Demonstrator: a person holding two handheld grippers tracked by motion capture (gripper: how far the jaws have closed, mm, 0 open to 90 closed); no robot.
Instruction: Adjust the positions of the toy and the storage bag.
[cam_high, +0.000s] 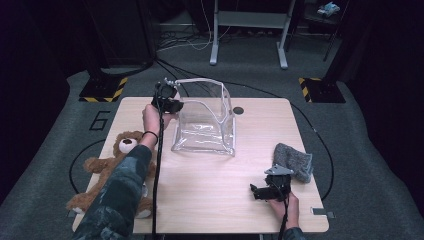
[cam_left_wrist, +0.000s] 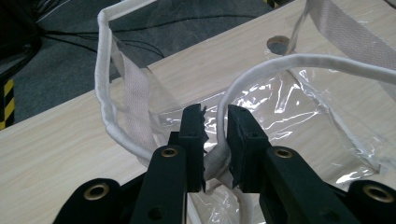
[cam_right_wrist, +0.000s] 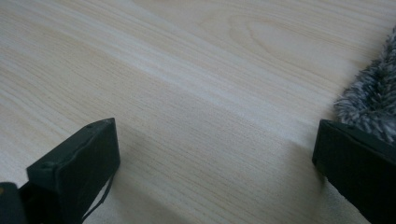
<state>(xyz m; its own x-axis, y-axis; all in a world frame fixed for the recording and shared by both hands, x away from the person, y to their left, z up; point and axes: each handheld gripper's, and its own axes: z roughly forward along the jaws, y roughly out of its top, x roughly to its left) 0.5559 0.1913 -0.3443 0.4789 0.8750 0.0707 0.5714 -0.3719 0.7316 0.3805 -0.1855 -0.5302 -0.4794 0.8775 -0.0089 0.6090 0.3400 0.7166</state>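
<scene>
The left forearm reaches forward across the counter, sleeve patterned, a dark band at the wrist. Its hand holds the left claw far out, the jaws drawn close together, seemingly pinching a white cord between them. The right hand rests near the front edge, holding the right claw low and level, jaws spread wide.

- Clear bag: glossy transparent plastic, edged with matt white cloth piping.
- Table: pale matt wood grain.
- Teddy bear, lower left: brown plush.
- Grey cloth: fuzzy.
</scene>
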